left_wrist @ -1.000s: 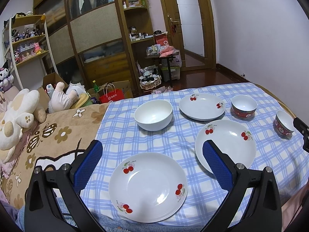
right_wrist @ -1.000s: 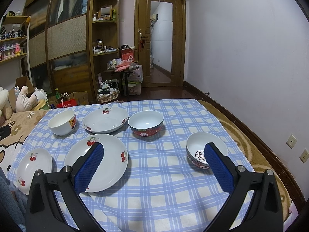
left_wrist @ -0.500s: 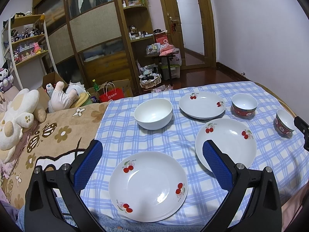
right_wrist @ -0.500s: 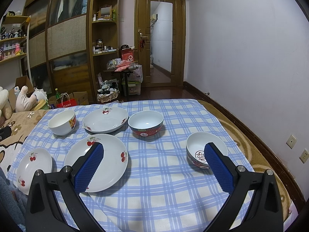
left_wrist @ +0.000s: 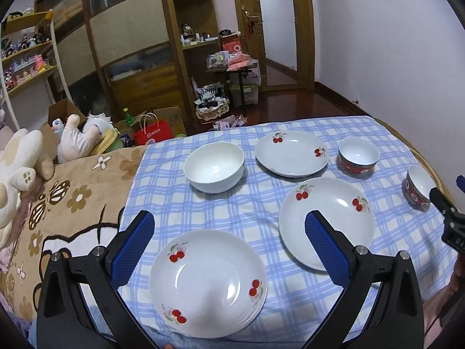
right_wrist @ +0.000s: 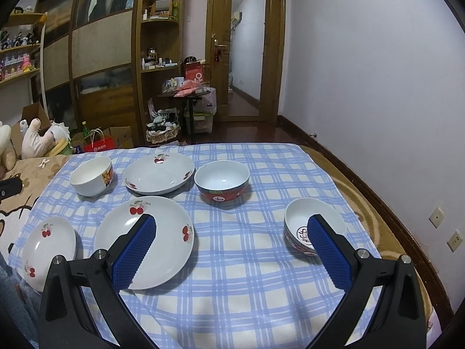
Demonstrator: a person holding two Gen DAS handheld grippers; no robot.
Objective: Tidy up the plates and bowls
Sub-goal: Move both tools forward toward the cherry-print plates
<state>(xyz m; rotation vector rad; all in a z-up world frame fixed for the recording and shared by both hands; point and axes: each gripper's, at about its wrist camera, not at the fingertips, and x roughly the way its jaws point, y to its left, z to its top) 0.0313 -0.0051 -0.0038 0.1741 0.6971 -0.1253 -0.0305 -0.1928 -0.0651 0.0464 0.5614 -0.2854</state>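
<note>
Here, six dishes sit apart from one another on a blue checked cloth (right_wrist: 250, 261) spread over a bed, and neither claw touches any of them. The left gripper (left_wrist: 229, 244) hangs released, its blue pads wide apart, above the near edge of the cloth, with a small cherry plate (left_wrist: 207, 282) lying between and just beyond its fingers. The right gripper (right_wrist: 232, 245) is likewise released and holds nothing, hovering over bare cloth. Taking the large cherry plate (right_wrist: 145, 241) in the middle of the cloth as the landmark: the small cherry plate (right_wrist: 48, 247) lies to its left near the cloth's edge; a white bowl (right_wrist: 91, 176) stands behind it and to the left; a deep cherry plate (right_wrist: 158, 173) lies directly behind it; a red bowl (right_wrist: 222, 180) with a pale inside stands behind it and to the right; and a small patterned bowl (right_wrist: 302, 226) stands well to its right, partly hidden by the right gripper's finger. All bowls are upright. Beyond the bed are wooden cupboards (right_wrist: 101, 58) and a door (right_wrist: 247, 55).
</note>
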